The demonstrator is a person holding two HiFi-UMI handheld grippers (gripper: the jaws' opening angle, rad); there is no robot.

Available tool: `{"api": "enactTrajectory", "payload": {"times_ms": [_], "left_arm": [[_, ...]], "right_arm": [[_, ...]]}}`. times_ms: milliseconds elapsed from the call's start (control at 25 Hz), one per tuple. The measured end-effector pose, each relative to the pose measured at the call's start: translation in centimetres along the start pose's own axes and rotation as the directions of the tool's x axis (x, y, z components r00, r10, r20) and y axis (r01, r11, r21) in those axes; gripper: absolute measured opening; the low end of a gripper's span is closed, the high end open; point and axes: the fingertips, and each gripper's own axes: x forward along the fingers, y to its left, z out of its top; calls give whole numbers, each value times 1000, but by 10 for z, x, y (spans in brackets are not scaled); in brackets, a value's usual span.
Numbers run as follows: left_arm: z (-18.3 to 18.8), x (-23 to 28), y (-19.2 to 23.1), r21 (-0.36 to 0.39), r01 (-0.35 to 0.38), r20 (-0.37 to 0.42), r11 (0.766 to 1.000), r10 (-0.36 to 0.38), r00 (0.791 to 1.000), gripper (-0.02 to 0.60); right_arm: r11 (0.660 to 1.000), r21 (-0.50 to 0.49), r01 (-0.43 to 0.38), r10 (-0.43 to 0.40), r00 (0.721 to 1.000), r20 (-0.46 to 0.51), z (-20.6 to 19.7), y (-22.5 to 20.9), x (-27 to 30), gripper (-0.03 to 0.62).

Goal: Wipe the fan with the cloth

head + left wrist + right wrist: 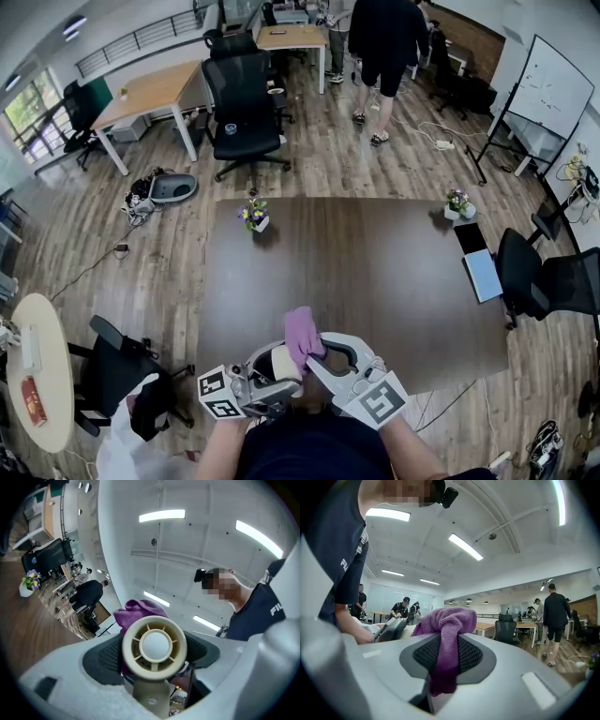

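Head view looks down on a dark brown bench (375,272), and at its near edge, close to the person's body, the two grippers meet. The left gripper (279,367) grasps a small cream fan (277,359). In the left gripper view the left gripper's (154,660) jaws stand wide with their dark pads on either side of the fan's (154,646) round head, whose spoked face and white hub point at the camera, its stem running down between the jaws. The right gripper (314,352) is clenched on a purple cloth (303,336). The right gripper view shows the cloth (446,639) pinched in the narrow gap of the right gripper's (443,656) jaws, bunched above them and hanging down below. The cloth (136,612) sits right against the fan's upper far side, seemingly touching it. Farther out on the bench stand two small flower pots (254,216) (458,204), well apart, and a light-coloured laptop (482,274) lies at the right edge. Office chairs (242,89) and standing people (384,37) fill the room beyond.
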Motion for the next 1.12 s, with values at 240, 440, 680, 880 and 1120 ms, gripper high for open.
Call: {"api": "enactTrajectory", "payload": {"times_ms": [240, 440, 680, 880, 1120], "left_arm": [[-28, 11, 1, 176, -45, -208, 983, 81, 975, 376], [-30, 8, 14, 246, -96, -258, 965, 160, 953, 376], [-25, 3, 23, 293, -111, -291, 950, 199, 936, 376], [-36, 5, 16, 326, -49, -375, 944, 176, 910, 376], [-59, 8, 1, 370, 63, -491, 927, 138, 860, 376]], "right_arm": [[989, -150, -19, 0, 992, -124, 0, -7, -7, 95], [930, -337, -145, 85, 979, -185, 2, 17, -9, 97], [909, -344, -237, 178, 965, -194, 3, 40, -16, 97], [891, -360, -277, 209, 954, -215, 1, 46, -14, 97], [898, -362, -252, 176, 958, -228, -5, 35, -9, 96]]}}
